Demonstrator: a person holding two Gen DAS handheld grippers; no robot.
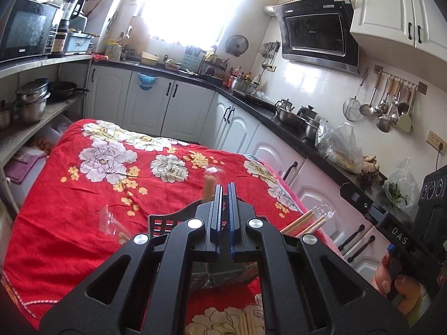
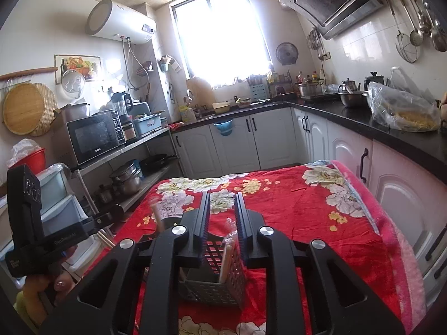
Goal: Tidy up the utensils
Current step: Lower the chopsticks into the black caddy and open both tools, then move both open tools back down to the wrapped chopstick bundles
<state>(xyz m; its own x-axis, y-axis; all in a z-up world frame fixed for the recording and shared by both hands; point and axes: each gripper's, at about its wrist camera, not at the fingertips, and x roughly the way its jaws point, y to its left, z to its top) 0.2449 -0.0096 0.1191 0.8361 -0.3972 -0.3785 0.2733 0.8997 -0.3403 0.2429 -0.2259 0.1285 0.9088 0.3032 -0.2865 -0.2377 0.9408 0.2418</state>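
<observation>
the left gripper (image 1: 224, 195) is seen with its fingers drawn almost together, only a thin slit left between the blue pads (image 1: 231, 217); nothing can be made out clamped there. just past the fingertips, slightly to the left, a wrapped pair of pale chopsticks (image 1: 208, 185) is seen upright, but whether it is touched by the fingers cannot be told. under the fingers a dark slotted utensil basket (image 1: 164, 223) is partly hidden. to the right of the fingers, more chopsticks (image 1: 304, 222) in clear wrap are seen lying on the red flowered cloth (image 1: 83, 195), and an empty-looking clear wrapper (image 1: 110, 222) lies to the left.

the right gripper (image 2: 222, 203) is held with its fingers apart, nothing between them. below and between them the basket (image 2: 215, 276) is seen standing on the cloth (image 2: 293, 209), with a pale wooden stick (image 2: 226, 262) leaning inside its near right part under a bit of clear wrap. at the left edge of this view the left gripper (image 2: 107, 216) and the hand (image 2: 53, 282) holding it are seen.

farther off, white cabinets (image 2: 237, 145) and a dark counter (image 2: 391, 136) are seen along the far and right walls.
</observation>
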